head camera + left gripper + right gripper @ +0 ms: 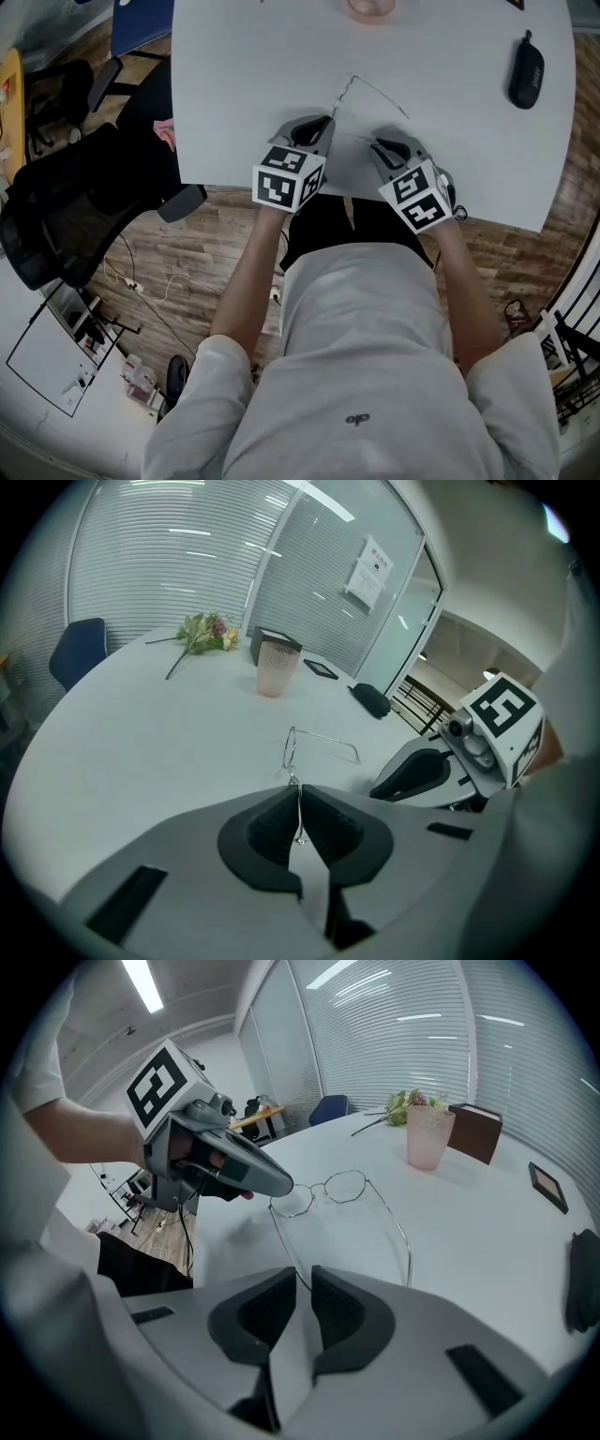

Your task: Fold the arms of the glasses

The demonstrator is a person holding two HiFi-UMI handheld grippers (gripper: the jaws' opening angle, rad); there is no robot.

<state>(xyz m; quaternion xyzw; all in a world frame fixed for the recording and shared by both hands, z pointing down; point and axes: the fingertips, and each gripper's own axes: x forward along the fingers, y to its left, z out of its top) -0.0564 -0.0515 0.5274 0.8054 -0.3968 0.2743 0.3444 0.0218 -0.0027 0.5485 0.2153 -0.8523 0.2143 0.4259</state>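
Observation:
Thin wire glasses (356,82) lie with arms spread on the white table (234,84), just beyond both grippers. My left gripper (327,120) is shut on the frame at one lens's outer rim; in the left gripper view the wire (298,803) runs down between the closed pads. My right gripper (380,145) sits to the right near the table edge. In the right gripper view one arm (286,1246) of the glasses (336,1188) passes into the narrow gap of my right gripper (302,1283), with a slit still showing between the pads.
A pink cup (370,7) stands at the far side, with a brown box (476,1132) and cut flowers (202,635) near it. A black glasses case (526,70) lies far right. An office chair (56,216) stands left of the table. The person's body is against the near edge.

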